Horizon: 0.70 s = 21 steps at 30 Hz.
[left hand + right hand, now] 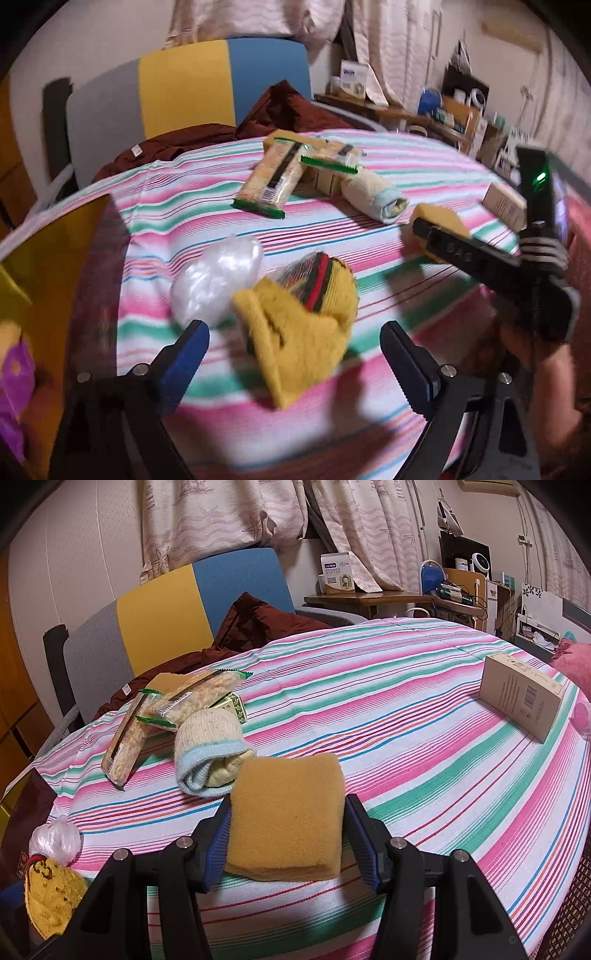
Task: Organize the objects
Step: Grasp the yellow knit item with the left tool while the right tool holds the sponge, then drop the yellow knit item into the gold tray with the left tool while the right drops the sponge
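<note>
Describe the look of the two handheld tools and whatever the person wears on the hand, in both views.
Both tools are black, angular frames with silver bolt heads at the joints and flat blue pads inside the fingers. The left tool and right tool look alike from their own cameras. Seen from the left wrist, the right tool's body shows embossed lettering, a green light and a thin black cable, gripped by a grey glove.

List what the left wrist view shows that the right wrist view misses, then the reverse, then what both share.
Left wrist view only: the right gripper seen from outside, with the person's hand on its handle, and the left gripper, open, with the yellow sock lying between its fingers.

Right wrist view only: the sponge seen whole between the right gripper's blue pads, and the beige box seen whole.

Both: striped cloth, snack packets, rolled cream sock, clear plastic bag, yellow sock.
</note>
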Each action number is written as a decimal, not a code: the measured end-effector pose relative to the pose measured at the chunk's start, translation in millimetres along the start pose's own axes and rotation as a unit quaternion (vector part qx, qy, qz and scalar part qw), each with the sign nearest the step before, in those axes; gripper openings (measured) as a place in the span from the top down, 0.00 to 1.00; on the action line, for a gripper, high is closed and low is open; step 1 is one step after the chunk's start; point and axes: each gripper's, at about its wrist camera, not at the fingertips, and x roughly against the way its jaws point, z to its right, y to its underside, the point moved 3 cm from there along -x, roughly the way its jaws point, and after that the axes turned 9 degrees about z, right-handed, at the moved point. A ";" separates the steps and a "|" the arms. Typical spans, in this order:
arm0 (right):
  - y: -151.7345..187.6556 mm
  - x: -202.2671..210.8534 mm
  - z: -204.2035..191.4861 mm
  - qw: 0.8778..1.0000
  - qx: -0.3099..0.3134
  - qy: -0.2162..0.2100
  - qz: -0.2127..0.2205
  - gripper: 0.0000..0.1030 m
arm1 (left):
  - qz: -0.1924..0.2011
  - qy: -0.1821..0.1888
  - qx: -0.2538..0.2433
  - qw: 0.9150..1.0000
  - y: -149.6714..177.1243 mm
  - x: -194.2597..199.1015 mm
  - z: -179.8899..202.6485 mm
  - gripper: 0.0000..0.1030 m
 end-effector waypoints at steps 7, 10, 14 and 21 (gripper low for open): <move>-0.1 0.2 -0.8 1.000 0.004 0.003 0.000 0.44 | -0.019 0.013 0.022 0.999 5.4 -5.0 -2.7 0.56; 0.2 -0.1 -1.4 1.000 0.007 0.006 -0.001 0.44 | -0.010 0.032 0.049 0.998 6.2 10.0 -5.4 0.56; 0.5 -0.1 -2.1 1.000 0.011 0.009 0.000 0.44 | 0.012 0.053 0.047 0.997 4.8 36.3 1.2 0.56; 0.8 2.4 -7.8 0.999 0.030 0.025 0.008 0.45 | 0.033 0.065 0.067 0.995 1.9 68.8 -6.9 0.56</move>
